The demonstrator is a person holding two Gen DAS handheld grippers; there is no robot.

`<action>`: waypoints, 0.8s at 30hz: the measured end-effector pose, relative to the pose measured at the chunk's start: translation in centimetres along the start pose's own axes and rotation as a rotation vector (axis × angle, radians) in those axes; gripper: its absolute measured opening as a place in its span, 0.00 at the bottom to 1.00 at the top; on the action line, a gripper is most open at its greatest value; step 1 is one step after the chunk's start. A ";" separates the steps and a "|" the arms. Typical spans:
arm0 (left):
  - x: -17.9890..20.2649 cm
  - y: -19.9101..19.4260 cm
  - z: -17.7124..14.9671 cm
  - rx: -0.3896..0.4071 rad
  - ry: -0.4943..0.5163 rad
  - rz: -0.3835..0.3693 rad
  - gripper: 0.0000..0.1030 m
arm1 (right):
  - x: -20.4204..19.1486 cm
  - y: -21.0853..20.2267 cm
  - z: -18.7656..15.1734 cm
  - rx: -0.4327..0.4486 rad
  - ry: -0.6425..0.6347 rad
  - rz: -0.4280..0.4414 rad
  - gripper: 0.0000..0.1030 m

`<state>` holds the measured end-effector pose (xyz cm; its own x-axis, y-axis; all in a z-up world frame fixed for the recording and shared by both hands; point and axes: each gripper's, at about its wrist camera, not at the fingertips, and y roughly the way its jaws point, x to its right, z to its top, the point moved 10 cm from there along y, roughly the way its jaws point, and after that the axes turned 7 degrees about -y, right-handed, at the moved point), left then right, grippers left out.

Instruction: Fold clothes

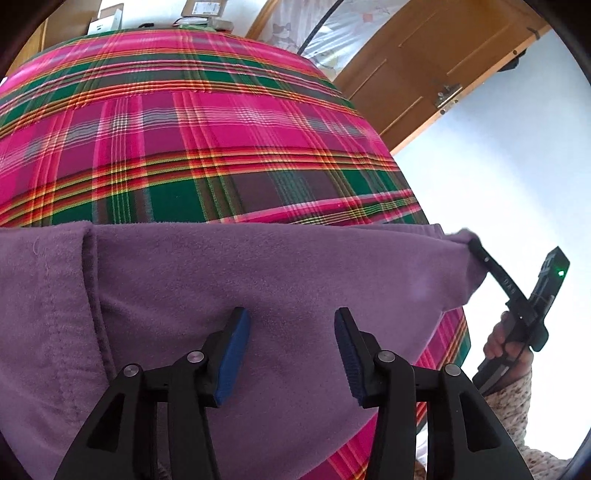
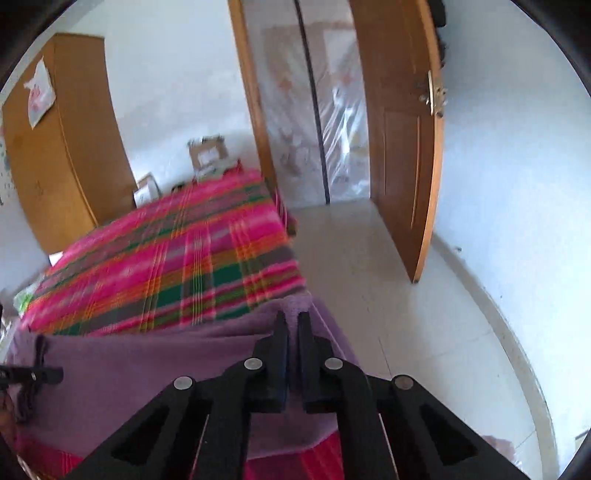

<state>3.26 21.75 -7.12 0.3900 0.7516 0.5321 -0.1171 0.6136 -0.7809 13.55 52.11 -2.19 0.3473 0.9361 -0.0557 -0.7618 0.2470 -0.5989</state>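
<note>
A purple fleece garment (image 1: 221, 277) lies across the near end of a bed covered in pink and green plaid cloth (image 1: 184, 129). My left gripper (image 1: 291, 319) hovers open over the middle of the garment, and its blue pads (image 1: 236, 354) stand apart with only flat fabric below them. My right gripper (image 2: 293, 325) is shut on the garment's right corner (image 2: 295, 306). In the left wrist view the same gripper (image 1: 472, 244) pinches that corner and holds it out past the bed's edge. A hand (image 1: 506, 339) in a patterned sleeve holds it.
An open wooden door (image 2: 399, 147) and a plastic-curtained doorway (image 2: 314, 110) stand beyond the bed's right side, over pale tiled floor (image 2: 406, 314). A wooden wardrobe (image 2: 55, 147) is at the left. Cardboard boxes (image 1: 107, 18) sit past the far end of the bed.
</note>
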 end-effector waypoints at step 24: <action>0.4 0.4 0.3 0.014 -0.008 0.025 0.48 | 3.7 4.0 1.3 -0.129 0.090 0.001 0.21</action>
<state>3.11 22.37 -7.16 0.3800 0.7682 0.5153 -0.1391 0.5981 -0.7892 11.11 56.86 -3.75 0.3988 0.9085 -0.1245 -0.6875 0.2063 -0.6963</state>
